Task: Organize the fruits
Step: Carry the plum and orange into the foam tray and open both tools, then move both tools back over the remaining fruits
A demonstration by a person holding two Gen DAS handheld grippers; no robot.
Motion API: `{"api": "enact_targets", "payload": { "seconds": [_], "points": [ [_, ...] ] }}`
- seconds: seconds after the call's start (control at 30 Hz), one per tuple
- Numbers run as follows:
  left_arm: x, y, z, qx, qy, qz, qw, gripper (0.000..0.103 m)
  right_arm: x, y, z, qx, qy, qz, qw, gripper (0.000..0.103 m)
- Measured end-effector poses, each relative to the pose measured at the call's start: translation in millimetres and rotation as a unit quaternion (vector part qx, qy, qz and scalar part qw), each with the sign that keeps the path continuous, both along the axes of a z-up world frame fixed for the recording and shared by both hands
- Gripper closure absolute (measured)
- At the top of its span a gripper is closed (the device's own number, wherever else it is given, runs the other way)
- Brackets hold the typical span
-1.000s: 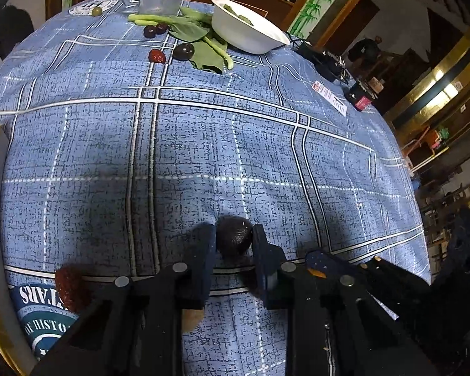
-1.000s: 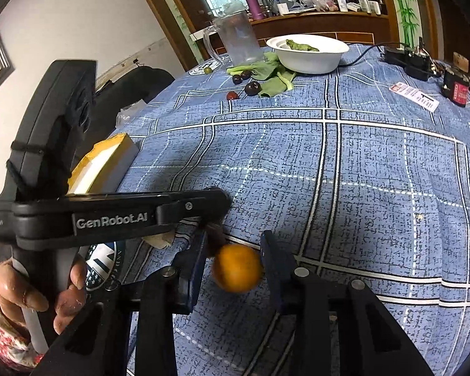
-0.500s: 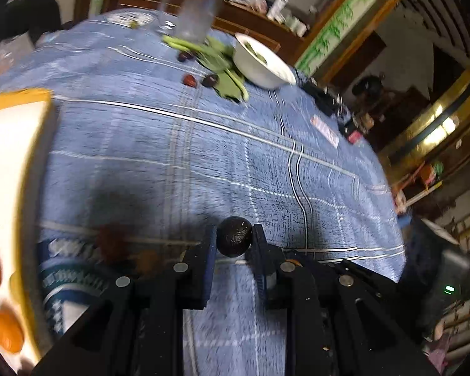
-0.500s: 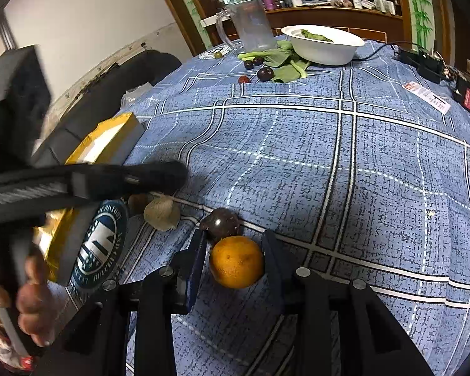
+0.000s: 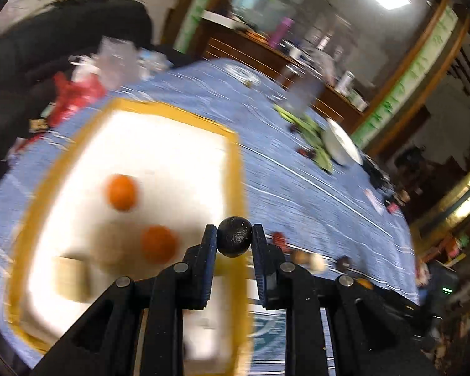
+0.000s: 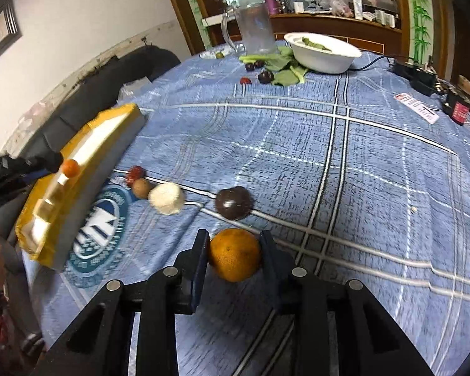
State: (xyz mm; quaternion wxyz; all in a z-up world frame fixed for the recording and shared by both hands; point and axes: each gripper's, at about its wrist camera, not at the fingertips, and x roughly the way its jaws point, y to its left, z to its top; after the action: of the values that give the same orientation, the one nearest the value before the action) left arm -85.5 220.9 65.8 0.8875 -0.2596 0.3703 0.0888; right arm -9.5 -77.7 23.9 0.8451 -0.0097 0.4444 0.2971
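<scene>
Blue tablecloth (image 6: pixel 376 163), gripped orange (image 6: pixel 234 254), dark fruit (image 5: pixel 234 240)

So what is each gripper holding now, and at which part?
The left gripper holds a dark round fruit by its two sides, lifted. The right gripper is closing on the orange, also at its sides, on the tablecloth.

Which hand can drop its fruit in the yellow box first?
Probably the left. Its hand-held gripper is shut on a dark fruit right at the box edge. The right hand-held gripper is closing on an orange on the table.
</scene>
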Motion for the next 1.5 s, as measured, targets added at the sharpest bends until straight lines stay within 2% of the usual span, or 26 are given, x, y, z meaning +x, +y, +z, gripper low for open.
{"api": "enact_targets", "payload": {
  "seconds": [0.13, 0.3, 0.5, 0.67, 0.77, 0.83, 0.87, 0.9, 1.0, 1.07, 1.13, 1.27, 1.37, 1.43, 1.5],
  "points": [
    [-10.3, 27.5, -8.8, 0.024, 0.008, 0.037, 0.999, 0.082, -22.9, 9.4, 21.6, 0.021, -0.003, 0.011, 1.0, 0.068],
    [-14.0, 53.8, -17.8, 0.014, 0.021, 0.055, 0.9981, 0.082, -50.5, 65.3, 48.3, 0.032, -0.012, 0.079, 0.996, 0.067],
    [-18.7, 82.4, -29.4, -0.004, 0.04, 0.082, 0.9958, 0.082, -72.3, 151.1, 56.7, 0.023, -0.024, 0.154, 0.988, 0.067],
    [-27.6, 92.0, -35.4, -0.026, 0.031, 0.088, 0.9953, 0.08, -79.4, 210.1, 48.6, -0.013, -0.049, 0.179, 0.983, 0.067],
    [-35.8, 94.5, -33.1, -0.028, 0.024, 0.089, 0.9953, 0.074, -75.5, 236.5, 39.8, -0.051, -0.074, 0.179, 0.98, 0.067],
    [-39.6, 92.6, -27.8, -0.022, 0.018, 0.085, 0.9959, 0.061, -69.8, 249.2, 34.3, -0.071, -0.086, 0.175, 0.978, 0.067],
    [-41.9, 91.1, -24.8, -0.009, 0.019, 0.09, 0.9957, 0.043, -68.1, 253.4, 32.0, -0.079, -0.091, 0.173, 0.978, 0.067],
    [-44.7, 89.8, -21.0, 0.005, 0.015, 0.095, 0.9953, 0.037, -66.3, 256.8, 29.7, -0.087, -0.098, 0.169, 0.977, 0.067],
    [-52.3, 87.7, -10.9, 0.023, 0.001, 0.098, 0.995, 0.036, -61.7, 262.3, 27.2, -0.095, -0.112, 0.163, 0.976, 0.067],
    [-54.8, 87.5, -6.9, 0.026, -0.003, 0.098, 0.9948, 0.036, -61.0, 262.7, 29.0, -0.091, -0.116, 0.157, 0.977, 0.062],
    [-56.5, 85.4, -4.5, 0.028, -0.006, 0.098, 0.9948, 0.035, -60.0, 260.0, 32.7, -0.08, -0.118, 0.15, 0.978, 0.052],
    [-57.6, 76.1, -1.9, 0.042, 0.0, 0.096, 0.9945, 0.035, -64.0, 243.9, 46.4, -0.067, -0.136, 0.132, 0.98, 0.051],
    [-57.1, 60.6, 4.7, 0.075, 0.0, 0.091, 0.9931, 0.035, -66.6, 219.2, 56.3, -0.047, -0.139, 0.105, 0.984, 0.048],
    [-55.5, 44.8, 11.1, 0.105, -0.002, 0.083, 0.9909, 0.035, -66.9, 199.7, 60.4, -0.029, -0.132, 0.083, 0.987, 0.04],
    [-53.2, 28.4, 15.9, 0.133, -0.005, 0.072, 0.9885, 0.031, -66.6, 174.3, 64.1, -0.006, -0.122, 0.052, 0.991, 0.038]
  ]
}}
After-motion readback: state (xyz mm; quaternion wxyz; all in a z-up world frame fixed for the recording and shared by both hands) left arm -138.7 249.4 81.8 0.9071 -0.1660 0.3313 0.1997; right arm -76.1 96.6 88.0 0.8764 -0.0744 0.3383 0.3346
